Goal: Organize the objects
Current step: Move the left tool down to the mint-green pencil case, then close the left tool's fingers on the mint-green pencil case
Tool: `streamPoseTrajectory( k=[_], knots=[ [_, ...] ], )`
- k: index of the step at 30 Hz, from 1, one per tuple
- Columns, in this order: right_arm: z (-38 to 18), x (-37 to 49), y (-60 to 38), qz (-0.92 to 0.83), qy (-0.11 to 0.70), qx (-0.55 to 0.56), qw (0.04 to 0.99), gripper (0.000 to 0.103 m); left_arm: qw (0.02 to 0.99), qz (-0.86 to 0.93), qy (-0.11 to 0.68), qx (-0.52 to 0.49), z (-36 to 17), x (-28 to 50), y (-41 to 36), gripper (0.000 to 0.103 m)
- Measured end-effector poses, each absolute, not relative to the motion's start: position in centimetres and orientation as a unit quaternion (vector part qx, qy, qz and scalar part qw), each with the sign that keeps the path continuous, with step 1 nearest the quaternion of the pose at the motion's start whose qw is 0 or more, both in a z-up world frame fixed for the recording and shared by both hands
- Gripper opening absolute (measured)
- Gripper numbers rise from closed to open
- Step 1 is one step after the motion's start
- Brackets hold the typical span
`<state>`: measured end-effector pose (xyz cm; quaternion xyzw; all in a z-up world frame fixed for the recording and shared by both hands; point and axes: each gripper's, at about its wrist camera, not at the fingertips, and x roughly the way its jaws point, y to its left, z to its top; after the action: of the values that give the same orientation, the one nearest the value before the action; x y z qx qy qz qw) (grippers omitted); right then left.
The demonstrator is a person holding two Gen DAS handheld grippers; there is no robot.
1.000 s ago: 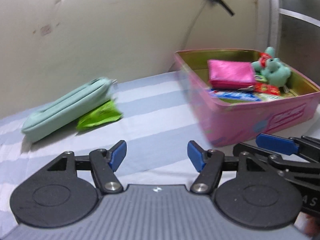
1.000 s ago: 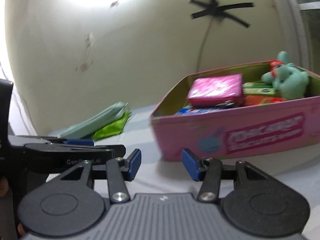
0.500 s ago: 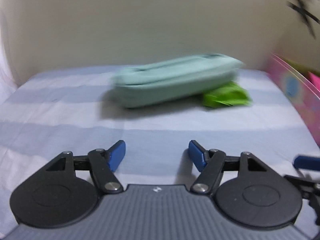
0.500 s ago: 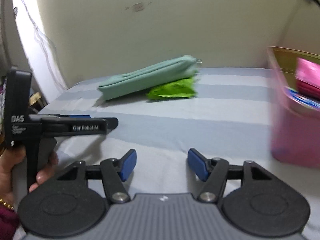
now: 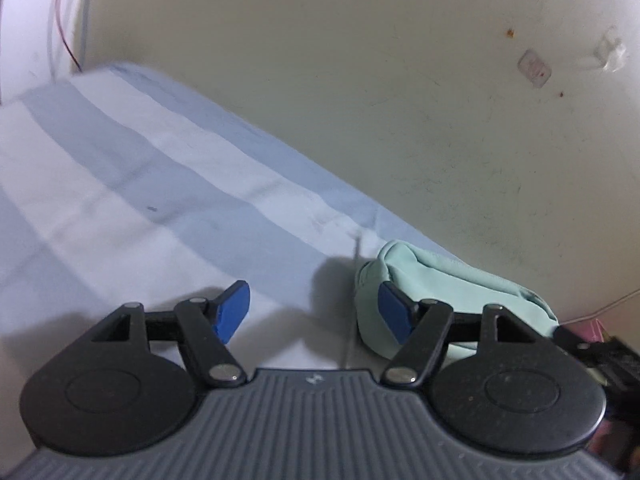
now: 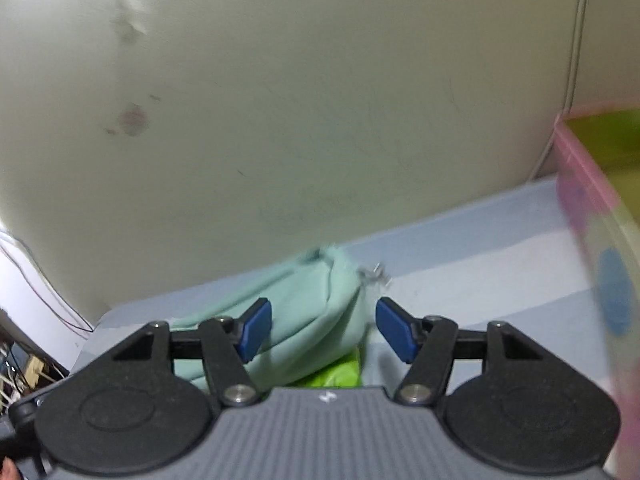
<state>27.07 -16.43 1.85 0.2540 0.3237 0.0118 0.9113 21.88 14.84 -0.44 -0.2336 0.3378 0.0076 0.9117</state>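
A mint-green zip pouch (image 5: 460,280) lies on the blue-and-white striped sheet (image 5: 120,184) close to the wall. My left gripper (image 5: 314,312) is open just left of the pouch's near end; its right pad (image 5: 394,312) overlaps that end in the picture and nothing lies between the pads. My right gripper (image 6: 326,330) is open at the pouch's (image 6: 308,312) other end, which shows in the gap between the pads without either pad pressing on it. A bright green packet (image 6: 340,372) peeks out from under the pouch. The pink tin box (image 6: 580,208) stands blurred at the right.
A cream wall (image 5: 400,100) rises directly behind the pouch. A thin cable (image 6: 576,60) runs down the wall beside the tin. The other gripper's black body (image 5: 600,356) shows at the right edge of the left wrist view. Bare striped sheet stretches to the left.
Both grippers have swung left, away from the pink tin and over to the mint pouch. The left wrist view has rolled, so the sheet now slopes. The right jaws stand wider than before.
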Motion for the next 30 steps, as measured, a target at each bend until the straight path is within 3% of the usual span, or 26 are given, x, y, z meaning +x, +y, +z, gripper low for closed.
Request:
streamPoseTrajectory(
  k=[1, 2, 5, 6, 8, 16, 17, 18, 20, 26, 29, 30],
  knots=[
    [1.3, 27.7, -16.5, 0.014, 0.331, 0.261, 0.907, 0.055, 0.917, 0.012, 0.329, -0.223, -0.5, 22.0, 14.3, 0.072],
    [1.2, 27.8, -16.4, 0.014, 0.326, 0.259, 0.909, 0.051, 0.922, 0.015, 0.328, -0.205, -0.5, 22.2, 13.6, 0.063],
    [2.2, 25.9, -15.3, 0.023, 0.305, 0.209, 0.929, 0.045, 0.921, -0.019, 0.343, -0.184, -0.7, 21.9, 12.7, 0.019],
    [2.5, 25.0, -14.7, 0.023, 0.302, 0.192, 0.934, 0.044, 0.915, -0.029, 0.351, -0.195, -0.7, 21.6, 12.8, 0.012],
    [2.9, 22.8, -13.8, 0.024, 0.302, 0.172, 0.937, 0.044, 0.909, -0.035, 0.361, -0.206, -0.5, 20.6, 12.8, 0.010],
    [2.3, 9.9, -13.9, 0.089, 0.308, 0.218, 0.922, 0.037, 0.918, -0.106, 0.352, -0.149, 0.7, 10.7, 10.5, 0.016],
    [2.2, 8.1, -14.6, 0.089, 0.304, 0.227, 0.921, 0.036, 0.922, -0.114, 0.343, -0.136, 1.1, 9.0, 10.1, 0.021],
    [2.3, 6.2, -15.1, 0.091, 0.301, 0.240, 0.918, 0.036, 0.927, -0.120, 0.331, -0.125, 1.5, 7.2, 9.8, 0.038],
    [2.0, 2.2, -17.2, 0.090, 0.299, 0.267, 0.912, 0.036, 0.937, -0.129, 0.308, -0.107, 2.4, 4.4, 9.4, 0.055],
    [1.3, -8.0, -24.6, 0.012, 0.283, 0.324, 0.903, 0.039, 0.929, -0.210, 0.296, -0.069, 3.9, 0.1, 5.8, 0.056],
    [1.6, -13.2, -27.5, -0.062, 0.256, 0.304, 0.916, 0.052, 0.919, -0.246, 0.304, -0.042, 3.1, 1.5, 2.3, 0.056],
    [1.6, -14.8, -28.4, -0.083, 0.246, 0.299, 0.918, 0.052, 0.916, -0.256, 0.306, -0.030, 3.0, 1.2, 1.1, 0.056]
  ],
)
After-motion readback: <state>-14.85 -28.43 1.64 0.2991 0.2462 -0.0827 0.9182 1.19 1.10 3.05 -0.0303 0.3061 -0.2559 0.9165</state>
